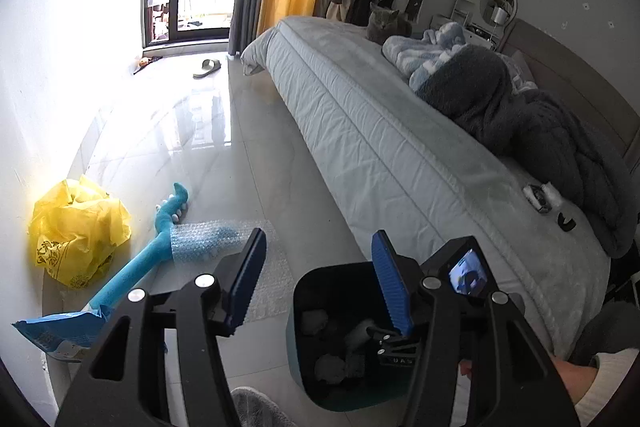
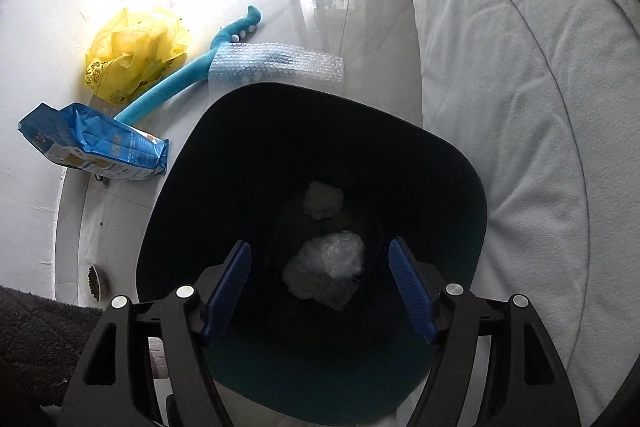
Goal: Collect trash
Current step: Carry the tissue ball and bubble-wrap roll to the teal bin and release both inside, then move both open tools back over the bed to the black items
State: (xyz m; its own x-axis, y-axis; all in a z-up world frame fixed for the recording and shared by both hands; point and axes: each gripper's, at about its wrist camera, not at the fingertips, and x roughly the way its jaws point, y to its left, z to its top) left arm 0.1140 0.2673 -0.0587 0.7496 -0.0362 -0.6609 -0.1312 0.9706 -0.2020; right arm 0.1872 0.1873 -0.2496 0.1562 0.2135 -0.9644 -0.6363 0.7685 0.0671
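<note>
A dark bin [image 2: 240,167] stands on the floor beside the bed. At its bottom lie a crumpled clear plastic wad [image 2: 332,259] and a white paper wad [image 2: 322,201]. My right gripper [image 2: 319,244] hangs over the bin's mouth, open, with nothing between its blue pads [image 2: 230,287]. My left gripper [image 1: 318,247] is open and empty, above and just left of the bin [image 1: 320,291]. On the floor to the left lie a yellow plastic bag [image 1: 76,227] [image 2: 136,55], a blue packet [image 1: 56,331] [image 2: 96,143] and a sheet of bubble wrap [image 1: 216,239] [image 2: 276,67].
A blue plush toy [image 1: 160,243] lies under the bubble wrap. The bed [image 1: 380,155] runs along the right, with a grey cat [image 1: 386,23] and bedding on it. A pet food bowl [image 2: 96,279] and a dark rug [image 2: 36,339] are at the near left. A slipper [image 1: 207,67] lies by the window.
</note>
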